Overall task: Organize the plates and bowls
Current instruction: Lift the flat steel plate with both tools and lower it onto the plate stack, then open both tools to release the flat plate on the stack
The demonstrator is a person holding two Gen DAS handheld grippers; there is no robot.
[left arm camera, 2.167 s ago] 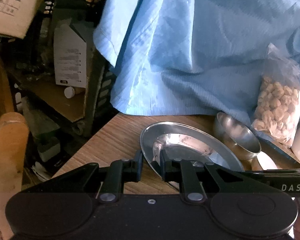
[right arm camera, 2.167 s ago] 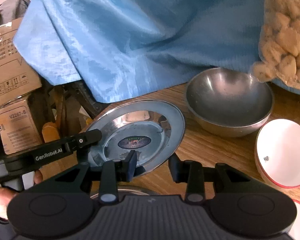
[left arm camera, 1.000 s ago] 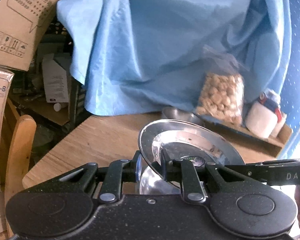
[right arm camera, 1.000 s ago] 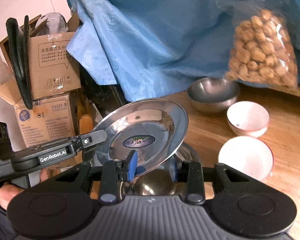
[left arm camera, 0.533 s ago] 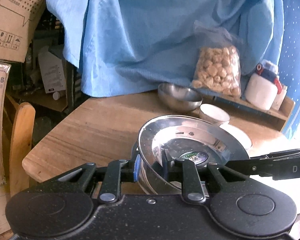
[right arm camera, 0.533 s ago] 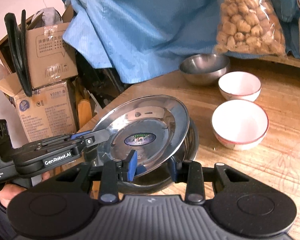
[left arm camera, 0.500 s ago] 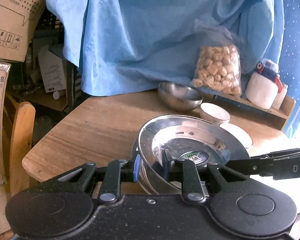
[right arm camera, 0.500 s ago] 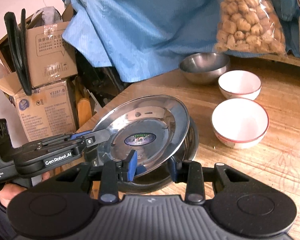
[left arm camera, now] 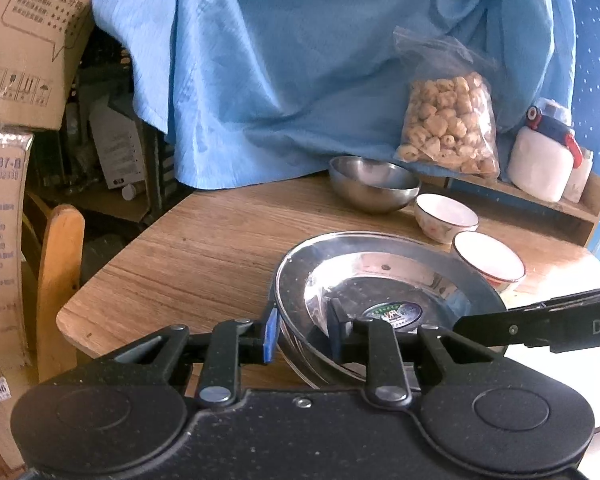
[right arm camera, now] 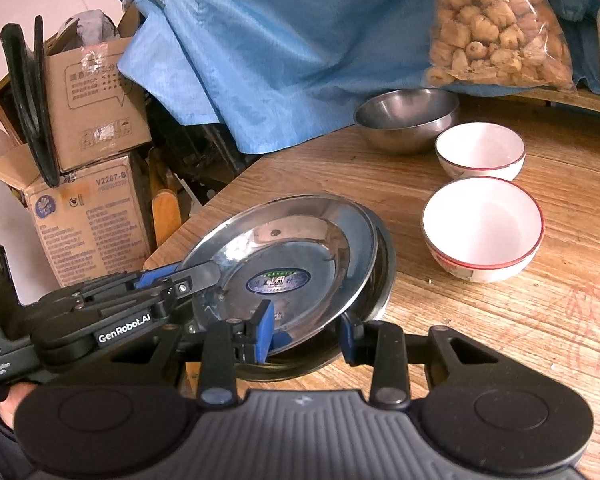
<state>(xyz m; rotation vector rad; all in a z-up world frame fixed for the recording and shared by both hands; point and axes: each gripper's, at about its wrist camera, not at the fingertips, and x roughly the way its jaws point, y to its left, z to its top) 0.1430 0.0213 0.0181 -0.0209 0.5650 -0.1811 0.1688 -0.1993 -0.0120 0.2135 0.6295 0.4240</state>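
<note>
Now a shiny plate [right arm camera: 296,248] is held by two grippers over the table [right arm camera: 520,320]. Its left rim is straddled by the left gripper [left arm camera: 302,330], whose fingers look spread, with a small gap at the outer pad; a firm pinch cannot be told. Its near edge sits between the wide-apart fingers of the right gripper [right arm camera: 306,334]. Another plate [right arm camera: 382,276] lies right under it. Two white bowls [right arm camera: 482,228] are stacked just beside the plates. A steel bowl [right arm camera: 406,120] sits farther back.
</note>
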